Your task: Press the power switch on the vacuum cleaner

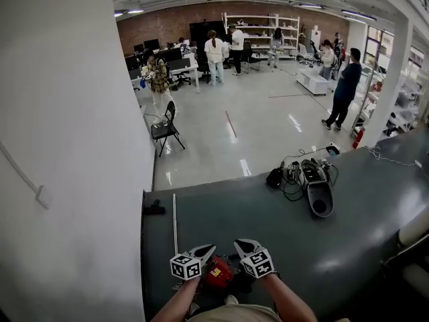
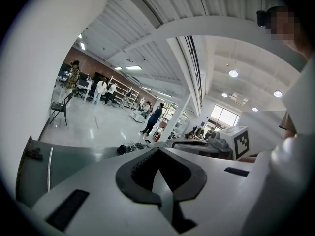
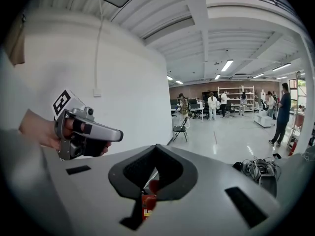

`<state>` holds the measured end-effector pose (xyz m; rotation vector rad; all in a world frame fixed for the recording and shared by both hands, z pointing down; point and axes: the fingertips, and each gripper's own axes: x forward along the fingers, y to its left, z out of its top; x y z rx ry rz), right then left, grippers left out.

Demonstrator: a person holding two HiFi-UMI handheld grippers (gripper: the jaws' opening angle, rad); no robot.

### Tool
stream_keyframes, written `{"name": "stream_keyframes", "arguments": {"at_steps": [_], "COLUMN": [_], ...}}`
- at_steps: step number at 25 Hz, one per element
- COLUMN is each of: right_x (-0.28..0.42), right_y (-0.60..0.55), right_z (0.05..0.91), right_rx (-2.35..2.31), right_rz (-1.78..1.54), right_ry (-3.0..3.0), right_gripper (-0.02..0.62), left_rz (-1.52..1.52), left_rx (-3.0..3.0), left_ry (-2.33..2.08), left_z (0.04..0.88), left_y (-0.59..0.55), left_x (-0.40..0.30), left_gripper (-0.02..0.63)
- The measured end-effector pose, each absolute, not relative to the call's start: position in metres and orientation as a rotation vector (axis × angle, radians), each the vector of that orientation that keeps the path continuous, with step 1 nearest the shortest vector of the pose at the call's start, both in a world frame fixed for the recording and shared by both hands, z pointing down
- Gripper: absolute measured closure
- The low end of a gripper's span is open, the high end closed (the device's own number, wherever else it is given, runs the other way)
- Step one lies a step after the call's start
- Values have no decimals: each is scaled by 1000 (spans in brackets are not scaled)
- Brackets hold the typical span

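at the near edge of the grey worktop (image 1: pixel 281 233), what seems a small red vacuum cleaner (image 1: pixel 219 274) sits between the left gripper (image 1: pixel 208 249) and right gripper (image 1: pixel 240 245), both with jaws closed together and empty. its switch is hidden, so a blind press could shove it off the edge. a cable tangle (image 1: pixel 295 174) lies well apart, blocking nothing.

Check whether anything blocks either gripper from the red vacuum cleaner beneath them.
Nothing visible does. The red vacuum cleaner sits just below the left gripper and right gripper, with open air between; its red body shows behind the right gripper's shut jaws. The switch itself cannot be made out.
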<state>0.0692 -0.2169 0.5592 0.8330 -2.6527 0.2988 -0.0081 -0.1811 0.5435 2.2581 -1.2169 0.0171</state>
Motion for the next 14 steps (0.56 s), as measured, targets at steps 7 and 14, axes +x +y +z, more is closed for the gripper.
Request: {"name": "stream_keyframes", "arguments": {"at_steps": [7,14], "right_x": [68,89], "right_y": [-208,-197], "right_z": [580,585], "right_rx": [771,761], "right_rz": [386,494], "right_ry": [-2673,-2705], "right_gripper": [588,588], "left_rz": [47,106], "left_rx": [2204,2191], "left_ry": [-1224,-1165], "left_z": [561,572], "left_y": [-168,-157], "left_x": [-8,21], "left_gripper": [600,600]}}
